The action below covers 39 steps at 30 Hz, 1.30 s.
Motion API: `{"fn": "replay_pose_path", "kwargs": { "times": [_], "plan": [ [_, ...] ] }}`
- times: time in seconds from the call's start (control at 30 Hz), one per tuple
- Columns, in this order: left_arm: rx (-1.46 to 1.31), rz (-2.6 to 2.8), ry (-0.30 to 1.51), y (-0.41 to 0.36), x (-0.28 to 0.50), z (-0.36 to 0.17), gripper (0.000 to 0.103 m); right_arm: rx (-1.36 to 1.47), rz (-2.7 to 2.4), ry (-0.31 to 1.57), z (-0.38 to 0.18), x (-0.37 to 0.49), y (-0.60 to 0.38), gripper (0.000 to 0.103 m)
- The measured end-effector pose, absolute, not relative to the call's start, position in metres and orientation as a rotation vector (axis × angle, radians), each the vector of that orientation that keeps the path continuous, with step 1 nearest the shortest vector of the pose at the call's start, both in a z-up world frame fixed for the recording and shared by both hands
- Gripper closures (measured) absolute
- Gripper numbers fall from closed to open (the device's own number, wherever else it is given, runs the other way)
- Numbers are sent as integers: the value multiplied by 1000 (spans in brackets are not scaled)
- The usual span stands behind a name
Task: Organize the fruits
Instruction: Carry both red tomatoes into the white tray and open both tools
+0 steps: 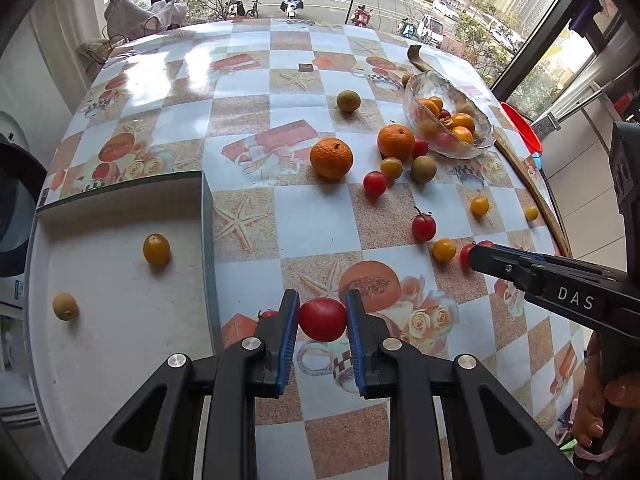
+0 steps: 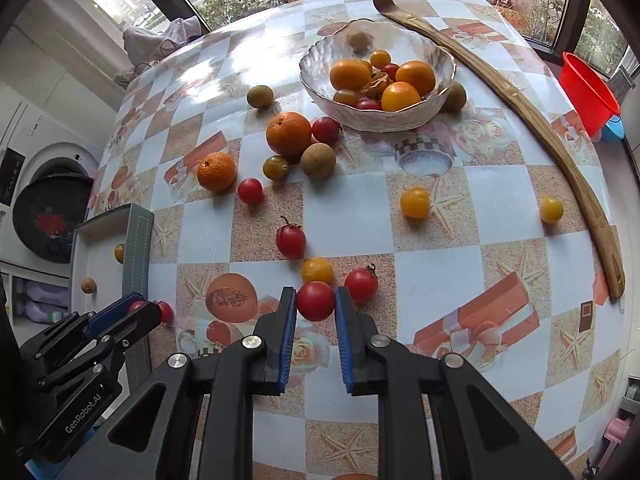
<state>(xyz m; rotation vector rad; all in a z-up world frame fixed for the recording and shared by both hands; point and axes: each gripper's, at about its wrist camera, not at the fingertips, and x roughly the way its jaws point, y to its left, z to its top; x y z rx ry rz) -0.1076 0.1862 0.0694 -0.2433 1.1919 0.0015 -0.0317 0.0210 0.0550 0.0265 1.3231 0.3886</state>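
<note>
The left gripper is pinching a smooth, glossy, round red tomato between ribbed blue pads, low in the frame's centre. The right gripper is likewise clamping another round red tomato, also low centre. Being spherical, neither is showing any long axis. A rippled glass bowl is sitting upper centre of the right view.

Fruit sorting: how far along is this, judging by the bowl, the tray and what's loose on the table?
Partly done. The glass bowl already holds oranges and small tomatoes, and the white tray holds two small yellowish fruits. In hand: each hand-held gripper, left and right, is shut on a red tomato. Left: two oranges, several cherry tomatoes and brownish fruits lie loose on the table.
</note>
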Motion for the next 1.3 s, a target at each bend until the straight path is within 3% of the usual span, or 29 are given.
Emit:
{"fn": "replay_pose_path", "kwargs": {
  "times": [0.8,1.3],
  "plan": [
    [-375,328,1179,343,-186,48,78,-147,707,1353,57,-70,217,82],
    [-368,378,1234,366,-199,22,77,-243,750,1398,17,-74,292,82]
  ]
}}
